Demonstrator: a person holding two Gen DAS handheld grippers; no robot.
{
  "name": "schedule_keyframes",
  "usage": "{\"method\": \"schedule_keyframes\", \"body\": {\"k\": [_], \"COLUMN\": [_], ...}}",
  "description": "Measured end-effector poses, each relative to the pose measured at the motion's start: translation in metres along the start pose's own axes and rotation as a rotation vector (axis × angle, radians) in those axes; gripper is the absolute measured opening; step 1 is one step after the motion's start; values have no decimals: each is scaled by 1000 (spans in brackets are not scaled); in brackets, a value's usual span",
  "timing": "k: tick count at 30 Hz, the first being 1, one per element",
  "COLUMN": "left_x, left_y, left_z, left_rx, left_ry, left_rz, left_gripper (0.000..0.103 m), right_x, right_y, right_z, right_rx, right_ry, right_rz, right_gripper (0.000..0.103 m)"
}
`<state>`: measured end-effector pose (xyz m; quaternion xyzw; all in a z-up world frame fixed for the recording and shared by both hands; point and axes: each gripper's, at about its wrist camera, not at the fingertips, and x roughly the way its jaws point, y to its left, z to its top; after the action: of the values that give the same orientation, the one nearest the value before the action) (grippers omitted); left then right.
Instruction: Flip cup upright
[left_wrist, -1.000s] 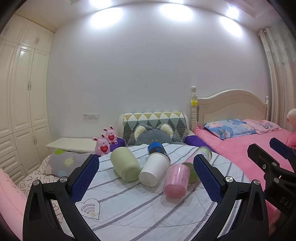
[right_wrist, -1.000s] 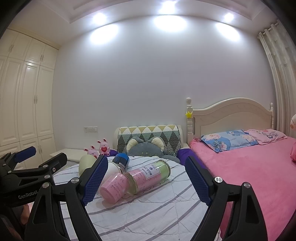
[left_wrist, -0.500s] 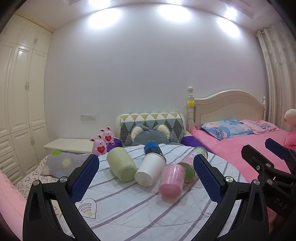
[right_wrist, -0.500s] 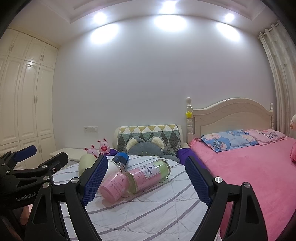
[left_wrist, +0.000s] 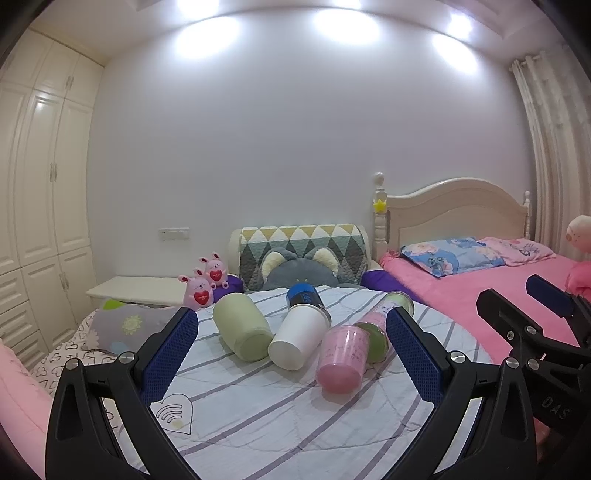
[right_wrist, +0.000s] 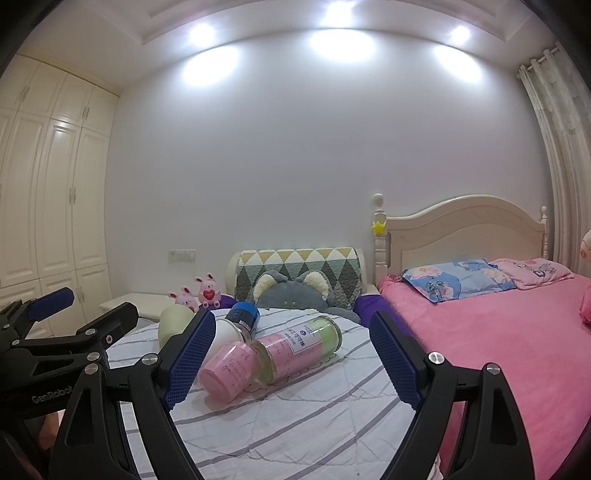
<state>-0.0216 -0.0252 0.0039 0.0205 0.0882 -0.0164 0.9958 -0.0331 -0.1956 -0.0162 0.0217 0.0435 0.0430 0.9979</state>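
Several cups lie on their sides on a round table with a striped cloth (left_wrist: 280, 417). From left: a pale green cup (left_wrist: 242, 326), a white paper cup (left_wrist: 299, 341), a pink cup (left_wrist: 343, 356), with a blue can (left_wrist: 304, 295) and a glass jar with pink and green contents (left_wrist: 384, 325) behind. My left gripper (left_wrist: 291, 354) is open and empty, short of the cups. My right gripper (right_wrist: 291, 363) is open and empty, with the pink cup (right_wrist: 227, 373) and the jar (right_wrist: 299, 347) lying between its fingers further off.
A pink bed (right_wrist: 498, 332) with pillows lies to the right. A chair with a patterned cover and a grey plush cushion (left_wrist: 301, 266) stands behind the table. Two pink bunny toys (left_wrist: 205, 282) and a white side table (left_wrist: 136, 290) are at the back left. Wardrobes line the left wall.
The left wrist view has shifted slightly, so the cups sit a little further left and higher in it. The right gripper has barely moved. Both grippers stay open.
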Motion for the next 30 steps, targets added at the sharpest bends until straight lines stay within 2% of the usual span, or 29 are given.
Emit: {"method": "schedule_keyframes", "body": {"k": [7, 17, 23, 30], "left_x": [5, 38, 67, 96], "left_y": [2, 12, 17, 15], "left_z": [4, 16, 17, 5], "left_rx": [0, 5, 16, 33], "left_ry": [33, 146, 236, 367], "left_rz": [-1, 18, 29, 20], "left_gripper": [103, 103, 103, 103], "right_x": [3, 31, 59, 88], "right_y": [0, 0, -3, -12], "right_z": [6, 25, 28, 13], "right_rx": [-4, -10, -8, -1], "right_ry": [19, 110, 214, 373], "right_rz": [9, 24, 34, 45], "right_gripper": [87, 87, 87, 87]}}
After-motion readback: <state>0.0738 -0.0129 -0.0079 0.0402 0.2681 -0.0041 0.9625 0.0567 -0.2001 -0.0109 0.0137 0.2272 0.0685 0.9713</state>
